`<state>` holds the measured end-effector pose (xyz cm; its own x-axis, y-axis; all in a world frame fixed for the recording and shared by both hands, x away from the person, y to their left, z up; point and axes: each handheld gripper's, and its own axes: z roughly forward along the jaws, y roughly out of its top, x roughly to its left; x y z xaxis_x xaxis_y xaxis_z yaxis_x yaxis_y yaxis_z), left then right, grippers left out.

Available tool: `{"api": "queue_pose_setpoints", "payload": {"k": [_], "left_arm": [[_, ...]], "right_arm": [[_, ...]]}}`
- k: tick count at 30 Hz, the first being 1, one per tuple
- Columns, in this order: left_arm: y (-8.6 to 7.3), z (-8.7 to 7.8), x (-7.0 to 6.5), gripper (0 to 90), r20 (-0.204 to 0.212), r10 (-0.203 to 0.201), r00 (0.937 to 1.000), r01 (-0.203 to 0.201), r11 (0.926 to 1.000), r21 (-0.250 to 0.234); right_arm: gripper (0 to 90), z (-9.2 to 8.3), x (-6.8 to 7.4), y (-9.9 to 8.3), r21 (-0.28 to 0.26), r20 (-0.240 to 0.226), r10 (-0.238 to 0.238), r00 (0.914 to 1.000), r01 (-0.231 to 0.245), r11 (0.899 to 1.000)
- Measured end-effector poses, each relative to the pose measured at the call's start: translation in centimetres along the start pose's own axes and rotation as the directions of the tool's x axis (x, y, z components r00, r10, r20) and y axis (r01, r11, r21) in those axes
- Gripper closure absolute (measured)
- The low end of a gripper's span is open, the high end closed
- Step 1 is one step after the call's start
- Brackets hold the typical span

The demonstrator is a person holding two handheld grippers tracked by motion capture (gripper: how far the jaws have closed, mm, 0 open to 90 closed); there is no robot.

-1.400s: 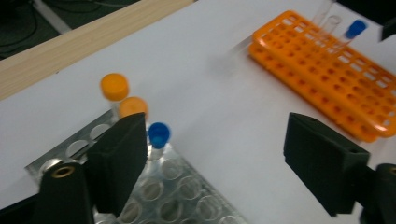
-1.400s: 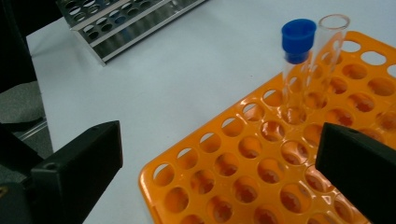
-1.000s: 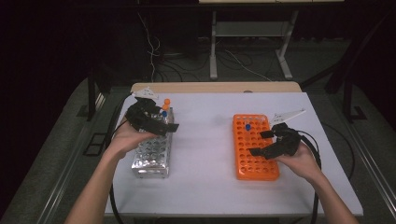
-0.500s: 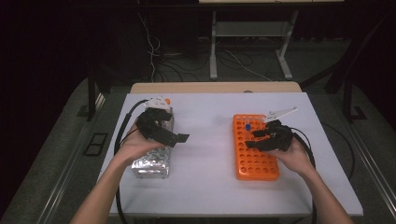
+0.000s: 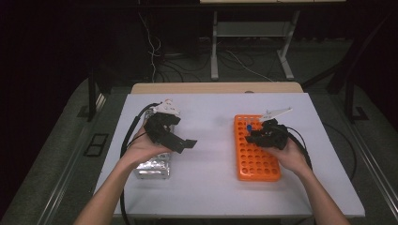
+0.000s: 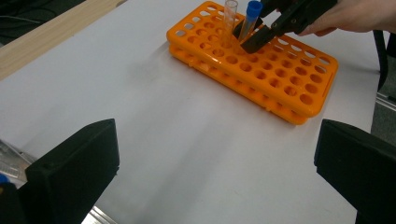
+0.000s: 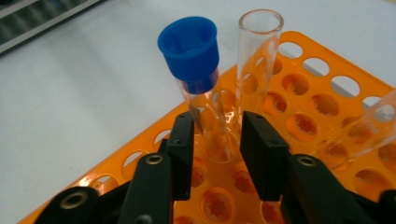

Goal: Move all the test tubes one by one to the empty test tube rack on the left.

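White tabletop, dark room: right gripper (image 7: 215, 149) closing on the blue-capped test tube (image 7: 198, 93) standing in the orange tube rack (image 5: 257, 161).
Jaws have just been closing and flank the tube low on its glass; whether the pads press yet cannot be told. An uncapped glass tube (image 7: 257, 65) stands just beside it, at 2 o'clock. Left gripper (image 6: 215, 172) hovers released, at 9 o'clock from the rack, above the clear tube rack (image 5: 152, 166). Judged step: securing the capped tube; next calls for a firm clamp, then a straight lift without nudging its neighbour.
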<state>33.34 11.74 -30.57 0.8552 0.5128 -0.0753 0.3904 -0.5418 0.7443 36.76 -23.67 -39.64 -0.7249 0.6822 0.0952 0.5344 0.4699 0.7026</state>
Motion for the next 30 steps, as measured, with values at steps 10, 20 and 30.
{"api": "queue_pose_setpoints", "payload": {"k": [10, 20, 30], "left_arm": [[-0.3, 0.8, -0.3, 0.0, 0.009, 0.004, 1.0000, -0.004, 0.9999, 0.014], [-0.3, 1.5, -0.5, 0.0, 0.018, 0.011, 0.9998, -0.011, 0.9996, 0.027], [0.3, 1.4, -0.8, 0.0, 0.026, 0.023, 0.9994, -0.023, 0.9994, 0.027]], "right_arm": [[75.9, -0.1, 0.1, 0.1, -0.012, 0.031, -0.006, 0.9995, 0.006, 1.000], [76.2, -0.8, 0.2, 0.3, -0.036, 0.038, -0.012, 0.9992, 0.013, 0.999], [76.2, -3.0, 0.7, 1.0, -0.088, 0.030, -0.019, 0.9994, 0.022, 0.996]]}}
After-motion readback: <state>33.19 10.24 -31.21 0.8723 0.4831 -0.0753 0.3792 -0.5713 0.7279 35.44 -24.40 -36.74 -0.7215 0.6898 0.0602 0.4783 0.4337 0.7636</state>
